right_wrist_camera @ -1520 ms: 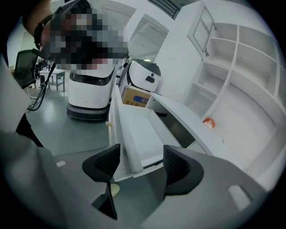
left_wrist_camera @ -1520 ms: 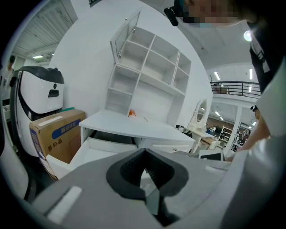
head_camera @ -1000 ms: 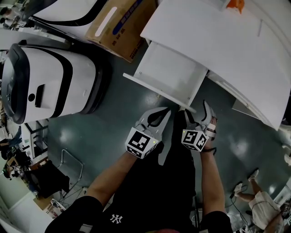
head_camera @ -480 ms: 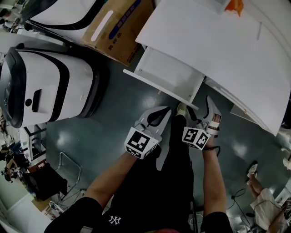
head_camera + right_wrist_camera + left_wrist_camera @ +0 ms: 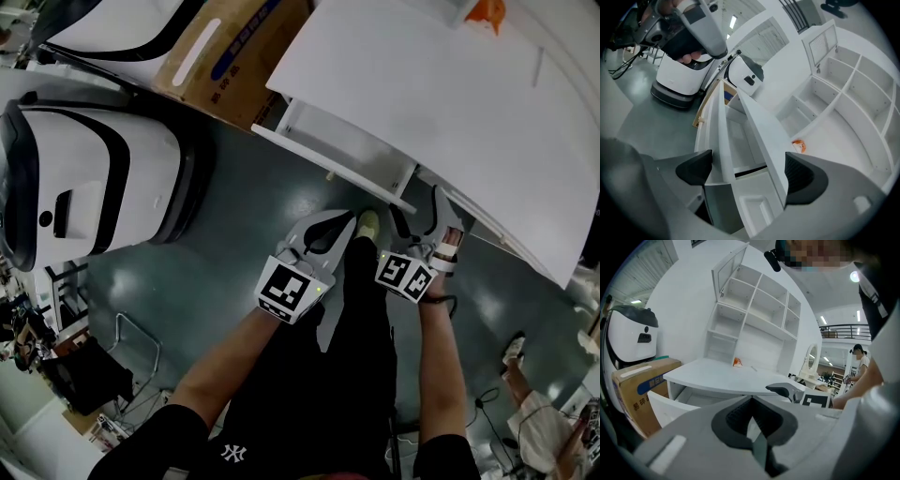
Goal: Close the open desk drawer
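Note:
The white desk (image 5: 422, 84) has a drawer (image 5: 328, 169) still partly out, its front panel running slantwise under the desktop. My right gripper (image 5: 419, 214) is open at the panel's right end. In the right gripper view the drawer front (image 5: 721, 136) and the desktop's edge (image 5: 761, 136) both pass between that gripper's (image 5: 750, 173) spread fingers (image 5: 696, 168). My left gripper (image 5: 330, 234) is shut on nothing and hangs just in front of the drawer, apart from it. The left gripper view shows its jaws (image 5: 752, 427) meeting, with the drawer (image 5: 665, 406) at the lower left.
A large white and black machine (image 5: 84, 178) stands on the floor to the left. A cardboard box (image 5: 220, 56) leans beside the desk. An orange item (image 5: 483, 9) lies on the desktop. White shelving (image 5: 754, 319) rises behind the desk. My shoe (image 5: 367, 223) is between the grippers.
The drawer has slid inward under the desktop, showing less of its inside. Both grippers have moved forward with it toward the desk.

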Demonstrator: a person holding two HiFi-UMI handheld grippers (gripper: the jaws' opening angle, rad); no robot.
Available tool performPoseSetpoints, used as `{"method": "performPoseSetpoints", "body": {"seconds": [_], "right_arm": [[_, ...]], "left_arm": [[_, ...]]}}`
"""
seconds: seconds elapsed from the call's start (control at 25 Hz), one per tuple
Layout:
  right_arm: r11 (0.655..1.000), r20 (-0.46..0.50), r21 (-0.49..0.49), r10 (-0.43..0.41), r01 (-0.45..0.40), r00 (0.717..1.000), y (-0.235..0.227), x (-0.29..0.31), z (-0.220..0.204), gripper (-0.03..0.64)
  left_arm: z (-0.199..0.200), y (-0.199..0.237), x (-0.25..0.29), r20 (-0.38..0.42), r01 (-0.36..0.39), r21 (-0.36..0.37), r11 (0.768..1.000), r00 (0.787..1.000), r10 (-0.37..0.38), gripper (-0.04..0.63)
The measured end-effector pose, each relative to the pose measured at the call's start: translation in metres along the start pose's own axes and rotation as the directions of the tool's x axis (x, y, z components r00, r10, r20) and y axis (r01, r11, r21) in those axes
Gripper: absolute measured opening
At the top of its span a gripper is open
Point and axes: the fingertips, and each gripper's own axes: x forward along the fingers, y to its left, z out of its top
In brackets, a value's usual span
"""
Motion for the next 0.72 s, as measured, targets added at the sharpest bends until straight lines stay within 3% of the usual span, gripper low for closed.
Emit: {"method": "performPoseSetpoints", "body": {"seconds": [0.72], "right_arm": [[0.998,-0.002,0.013,-0.065,0.065,0.998,-0.023,0.032,-0.006,0.517]], "left_arm": [[0.003,0.019,0.044,0.026,0.012,-0.003,1.000,1.000,-0.012,0.000]]}}
